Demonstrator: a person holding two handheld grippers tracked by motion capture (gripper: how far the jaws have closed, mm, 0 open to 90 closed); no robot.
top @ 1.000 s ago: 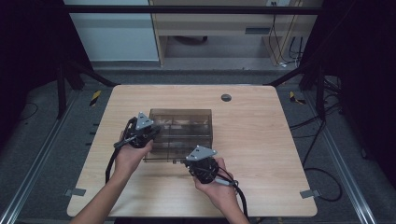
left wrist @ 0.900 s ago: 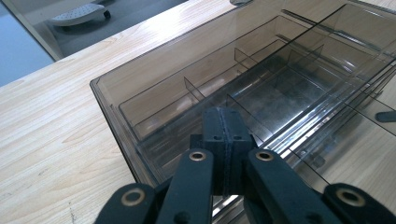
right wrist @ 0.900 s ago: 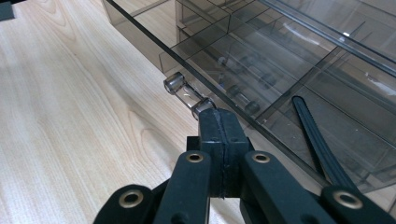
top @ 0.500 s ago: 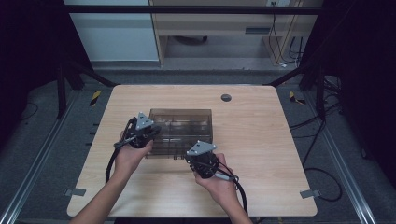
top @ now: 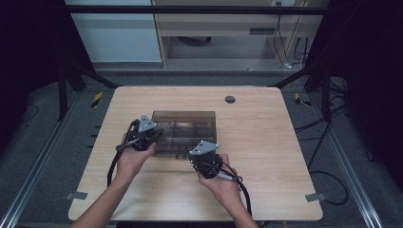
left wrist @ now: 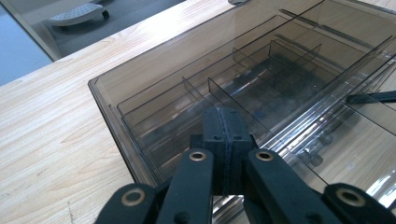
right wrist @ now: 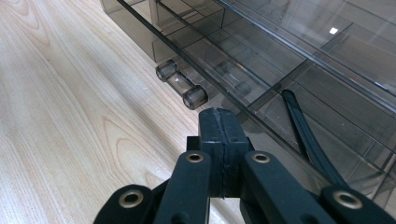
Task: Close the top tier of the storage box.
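At the middle of the wooden table [top: 266, 142], the smoky plastic drawer box [top: 185, 133] sits unmoved from a second ago, the left gripper [left wrist: 223, 135] resting shut on its lid and the right gripper [right wrist: 218, 135], shut and empty, nudged nearer the drawer knob [right wrist: 181, 85].

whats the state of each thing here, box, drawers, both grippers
smoked plastic organizer box: upright on the table, dividers inside, compartments look empty
drawer handle: free, just ahead of the right gripper's tips
left gripper: jaws shut, nothing between them, tips over the box's edge
right gripper: jaws shut, holding nothing, at the box's front
wooden table: bare wood around the box
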